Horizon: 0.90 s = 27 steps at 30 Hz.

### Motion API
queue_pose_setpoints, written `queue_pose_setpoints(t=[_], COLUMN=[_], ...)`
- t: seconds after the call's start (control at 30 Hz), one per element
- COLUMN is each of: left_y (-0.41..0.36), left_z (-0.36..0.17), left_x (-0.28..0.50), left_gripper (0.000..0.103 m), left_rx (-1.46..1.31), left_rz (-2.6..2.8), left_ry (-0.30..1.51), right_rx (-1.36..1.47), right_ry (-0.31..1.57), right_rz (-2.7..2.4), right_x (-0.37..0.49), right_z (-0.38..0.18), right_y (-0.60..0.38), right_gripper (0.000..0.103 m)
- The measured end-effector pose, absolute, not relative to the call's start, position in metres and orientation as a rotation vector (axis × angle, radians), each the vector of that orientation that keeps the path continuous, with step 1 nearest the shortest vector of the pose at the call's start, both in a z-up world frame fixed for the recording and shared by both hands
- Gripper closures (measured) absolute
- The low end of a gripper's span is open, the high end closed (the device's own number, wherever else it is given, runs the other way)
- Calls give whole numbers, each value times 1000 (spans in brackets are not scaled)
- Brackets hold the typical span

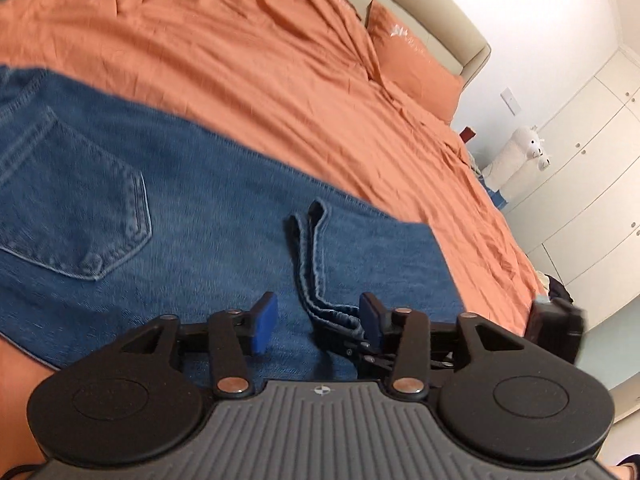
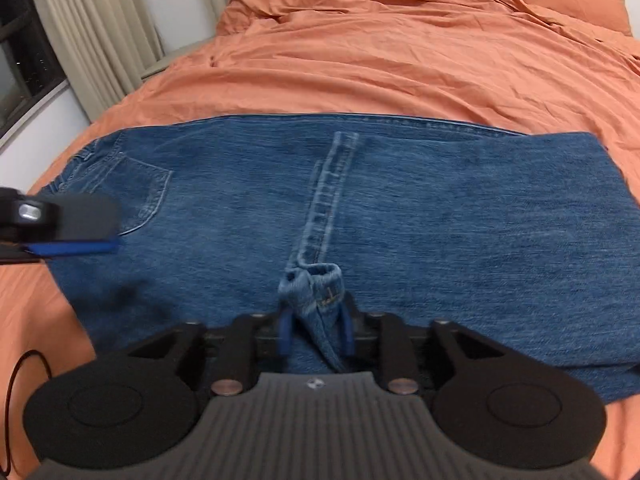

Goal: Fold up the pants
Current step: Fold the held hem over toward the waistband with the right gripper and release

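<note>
Blue denim pants (image 2: 440, 216) lie folded flat on the orange bed, back pocket (image 2: 148, 196) to the left. They also show in the left wrist view (image 1: 192, 216), with the hem cuff (image 1: 316, 264) lying on top. My left gripper (image 1: 318, 324) is open just above the denim, its blue pads (image 1: 264, 324) apart with the hem end near the right pad. My right gripper (image 2: 316, 328) is closed on the bunched hem cuff (image 2: 316, 284) at the near edge. The left gripper appears at the left in the right wrist view (image 2: 72, 232).
The orange bedding (image 2: 380, 52) is wrinkled behind the pants. An orange pillow (image 1: 412, 64) leans on the beige headboard (image 1: 460, 20). White cupboards (image 1: 588, 160) and a plush toy (image 1: 520, 156) stand beyond the bed. Curtains (image 2: 88, 28) hang at the left.
</note>
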<state>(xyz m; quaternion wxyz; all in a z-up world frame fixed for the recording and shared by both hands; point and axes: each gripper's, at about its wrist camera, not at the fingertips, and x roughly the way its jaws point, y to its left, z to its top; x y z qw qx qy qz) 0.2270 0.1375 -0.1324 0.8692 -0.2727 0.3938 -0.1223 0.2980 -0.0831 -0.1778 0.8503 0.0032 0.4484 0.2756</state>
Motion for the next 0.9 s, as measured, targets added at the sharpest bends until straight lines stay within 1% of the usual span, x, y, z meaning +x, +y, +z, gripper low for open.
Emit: queue_pose_setpoints(t=[0.03, 0.07, 0.17, 0.27, 0.3, 0.37, 0.63, 0.67, 0.7, 0.73, 0.77, 0.8, 0.83, 0.9], left_y=[139, 140, 144, 147, 147, 145, 126, 123, 120, 117, 114, 113, 111, 107], left_z=[-136, -138, -143, -149, -153, -164, -199, -200, -201, -201, -199, -196, -189, -165], left_x=[231, 235, 248, 267, 274, 288, 327, 331, 333, 334, 334, 334, 332, 328], left_gripper=[48, 48, 48, 40, 39, 39, 40, 45, 56, 63, 84, 90, 93, 96], left_rx=[-582, -590, -639, -698, -717, -750, -756, -743, -727, -708, -692, -683, -662, -604], left_rz=[-258, -261, -282, -303, -302, -293, -242, -237, -239, -236, -233, -237, -245, -280], left_ry=[834, 842, 858, 854, 852, 861, 896, 899, 899, 895, 887, 878, 854, 791], right_rx=[13, 14, 6, 28, 34, 30, -9, -7, -4, -1, -1, -5, -11, -23], right_ry=[951, 959, 975, 965, 954, 922, 850, 844, 837, 829, 824, 821, 819, 821], right_rz=[600, 618, 657, 679, 670, 637, 381, 348, 316, 284, 258, 235, 216, 195], right_x=[301, 300, 300, 302, 303, 305, 324, 325, 325, 324, 327, 326, 323, 318], right_z=[-177, -174, -164, -152, -148, -139, -130, -131, -132, -133, -134, -135, -137, -142], right_y=[-82, -81, -78, -92, -99, -118, -217, -230, -242, -256, -266, -276, -285, -298], right_gripper=[62, 58, 57, 58, 57, 54, 54, 54, 54, 55, 56, 57, 64, 65])
